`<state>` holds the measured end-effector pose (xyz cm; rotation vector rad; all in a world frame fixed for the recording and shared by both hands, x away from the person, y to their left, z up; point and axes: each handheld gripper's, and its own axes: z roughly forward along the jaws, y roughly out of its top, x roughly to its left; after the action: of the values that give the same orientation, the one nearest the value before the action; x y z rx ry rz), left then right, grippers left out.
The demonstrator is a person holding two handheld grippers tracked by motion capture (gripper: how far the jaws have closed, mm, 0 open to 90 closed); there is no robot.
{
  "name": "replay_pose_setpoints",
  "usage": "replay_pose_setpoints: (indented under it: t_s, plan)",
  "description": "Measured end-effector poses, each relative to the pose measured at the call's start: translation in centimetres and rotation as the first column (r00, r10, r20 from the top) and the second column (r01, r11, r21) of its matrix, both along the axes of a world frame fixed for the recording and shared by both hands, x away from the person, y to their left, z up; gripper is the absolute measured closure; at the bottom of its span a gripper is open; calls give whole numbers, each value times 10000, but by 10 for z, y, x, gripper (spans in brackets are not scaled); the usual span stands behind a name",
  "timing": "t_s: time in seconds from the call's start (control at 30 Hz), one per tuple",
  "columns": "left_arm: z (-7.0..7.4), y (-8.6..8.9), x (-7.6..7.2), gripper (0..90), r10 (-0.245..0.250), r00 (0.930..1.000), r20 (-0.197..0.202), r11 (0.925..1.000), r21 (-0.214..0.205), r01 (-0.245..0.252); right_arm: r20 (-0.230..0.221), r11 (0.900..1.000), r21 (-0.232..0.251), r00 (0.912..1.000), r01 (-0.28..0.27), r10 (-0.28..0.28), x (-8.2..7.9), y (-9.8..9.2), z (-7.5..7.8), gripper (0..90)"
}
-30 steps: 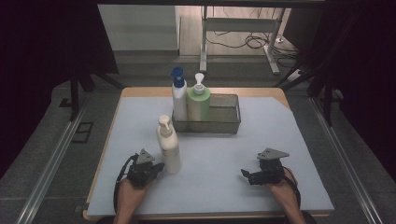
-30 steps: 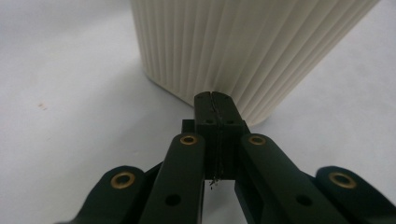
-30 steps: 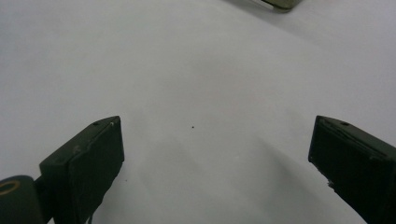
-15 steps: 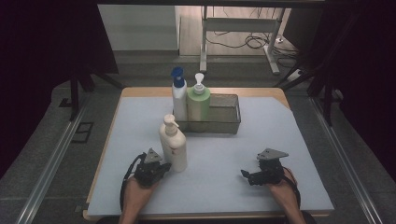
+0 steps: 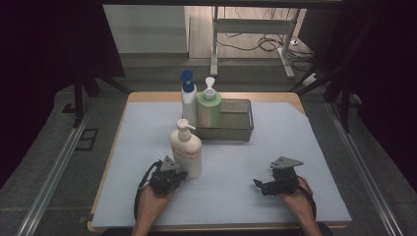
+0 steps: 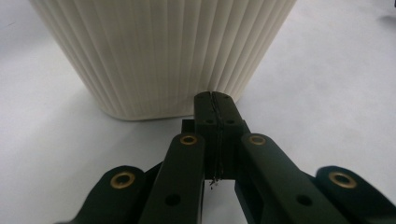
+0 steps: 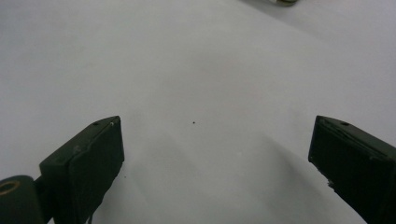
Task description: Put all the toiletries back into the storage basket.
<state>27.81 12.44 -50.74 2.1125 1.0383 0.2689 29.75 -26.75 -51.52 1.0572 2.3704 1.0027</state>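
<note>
1. Your left gripper (image 5: 181,173) has its fingers pressed flat together, nothing between them. The left gripper view shows the two pads (image 6: 205,112) meeting along a thin seam.
2. The cream pump bottle (image 5: 186,150) stands upright on the desk (image 5: 236,206) directly ahead of those closed fingers. In the left gripper view its ribbed base (image 6: 159,56) sits just beyond the fingertips; touching or a hair apart, you cannot tell from this angle.
3. In the high view the same fingers lie low against the bottle's foot, on the side nearest you, and your left hand (image 5: 153,199) rests on the desk behind them.
4. Your right gripper (image 5: 257,184) has its fingers spread wide apart and empty. The right gripper view shows bare white desk surface (image 7: 196,84) between the two pads (image 7: 88,158).
5. The right fingers point across the desk toward your left hand, well apart from the pump bottle. Your right hand (image 5: 293,195) sits on the desk near its front edge.
6. Beyond the cream bottle, farther from both sets of fingers, a wire basket (image 5: 236,123) stands on the desk. A green pump bottle (image 5: 208,109) stands in its left end; a white bottle with a blue pump (image 5: 188,101) is just beside it. Whether the blue-topped one is inside the basket or outside its wall you cannot tell.
</note>
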Motion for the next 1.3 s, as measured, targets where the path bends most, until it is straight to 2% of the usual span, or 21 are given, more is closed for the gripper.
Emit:
replay_pose_setpoints:
  t_s: [0.2, 0.3, 0.37, 0.7, 0.87, 1.13, 1.23, 1.3]
  plan:
    - [-2, -3, 1, 897, -98, 9999, -35, 9999, -55, 98, -2, 10000, 46, 10000, -10, 10, 0, 0, 0, 33]
    - [-1, -4, -4, 892, -290, 9995, -81, 9996, 66, 290, 31, 10000, 87, 10000, -30, 29, -1, -1, 1, 33]
    - [-1, -4, -7, 855, -333, 9994, -72, 9994, 114, 334, 34, 9999, 125, 10000, -27, 27, -1, -1, 2, 33]
    - [-2, 10, -18, 585, -16, 9995, 308, 9982, 597, -2, -98, 9982, 488, 9993, -353, 358, -2, 0, 6, 26]
    - [-4, 20, -19, 430, 248, 9994, 251, 9976, 641, -264, -301, 9934, 971, 9975, -606, 638, -3, 5, 12, 0]
    - [-8, 31, -19, 151, 612, 9978, 252, 9936, 931, -633, -404, 9874, 1063, 9917, -1171, 1219, -4, 16, 19, 0]
    - [-8, 36, -20, 126, 683, 9975, 193, 9922, 1029, -700, -427, 9842, 1136, 9890, -1361, 1417, -4, 21, 23, 0]
    - [-9, 38, -21, 126, 831, 9965, 136, 9900, 1135, -841, -508, 9811, 1352, 9879, -1383, 1463, -3, 24, 26, 0]
